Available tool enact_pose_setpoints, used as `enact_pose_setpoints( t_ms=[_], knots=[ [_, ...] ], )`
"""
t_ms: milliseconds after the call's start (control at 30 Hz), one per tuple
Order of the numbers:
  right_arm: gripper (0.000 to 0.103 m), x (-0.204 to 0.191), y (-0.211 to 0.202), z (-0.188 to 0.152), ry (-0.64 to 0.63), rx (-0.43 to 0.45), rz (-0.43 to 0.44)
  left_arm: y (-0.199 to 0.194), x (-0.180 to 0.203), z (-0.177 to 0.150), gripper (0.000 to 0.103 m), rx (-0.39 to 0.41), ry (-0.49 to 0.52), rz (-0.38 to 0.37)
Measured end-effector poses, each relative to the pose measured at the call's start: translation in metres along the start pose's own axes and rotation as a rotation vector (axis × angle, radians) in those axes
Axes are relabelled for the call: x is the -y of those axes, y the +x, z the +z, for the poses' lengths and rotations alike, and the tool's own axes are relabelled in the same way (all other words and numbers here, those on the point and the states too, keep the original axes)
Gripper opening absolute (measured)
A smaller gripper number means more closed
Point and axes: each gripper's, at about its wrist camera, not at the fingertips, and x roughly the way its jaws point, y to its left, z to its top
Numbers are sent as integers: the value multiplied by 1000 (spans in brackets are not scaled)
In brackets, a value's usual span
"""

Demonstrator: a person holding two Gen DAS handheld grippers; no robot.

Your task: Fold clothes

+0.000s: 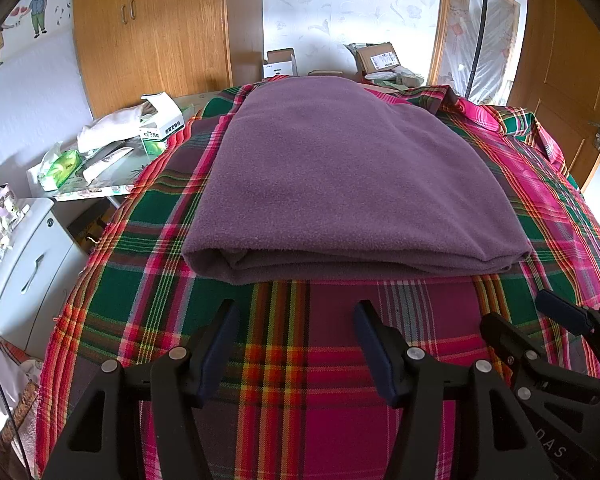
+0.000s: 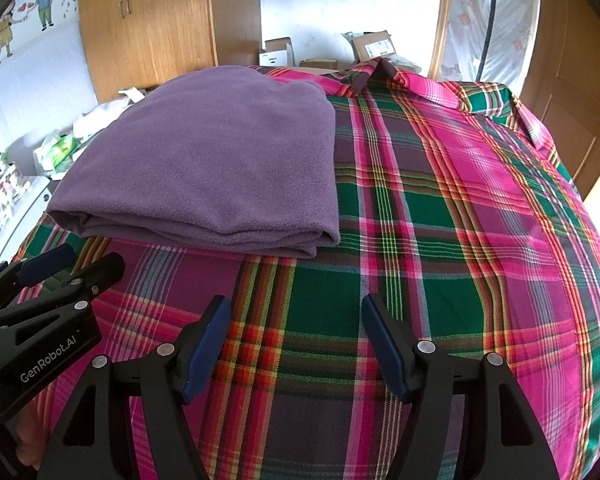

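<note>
Purple fleece garment [image 1: 352, 184]: folded flat, lying on plaid sheet [image 1: 284, 364] covering the bed.
Left hand-held gripper [image 1: 296, 344]: jaws wide apart, empty, poised just short of the fold's near edge.
Right hand-held gripper [image 2: 296, 344]: wide apart, empty, beside the left.

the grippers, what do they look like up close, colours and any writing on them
Both are matte black plastic clamp-style frames with cut-out openings and round silver pivot pins. The left gripper and the right gripper each have two fingers faced with dark blue pads. White "GenRobot.AI" lettering marks the left gripper's side. No cables or sleeves show.
</note>
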Motion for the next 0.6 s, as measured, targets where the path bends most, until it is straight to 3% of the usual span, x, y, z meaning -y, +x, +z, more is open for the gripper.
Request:
enact_pose_setpoints(
  t_ms=[600],
  knots=[
    [70,0,0,0,-1,0,1,-1,0,-1,60,0,-1,1]
  ],
)
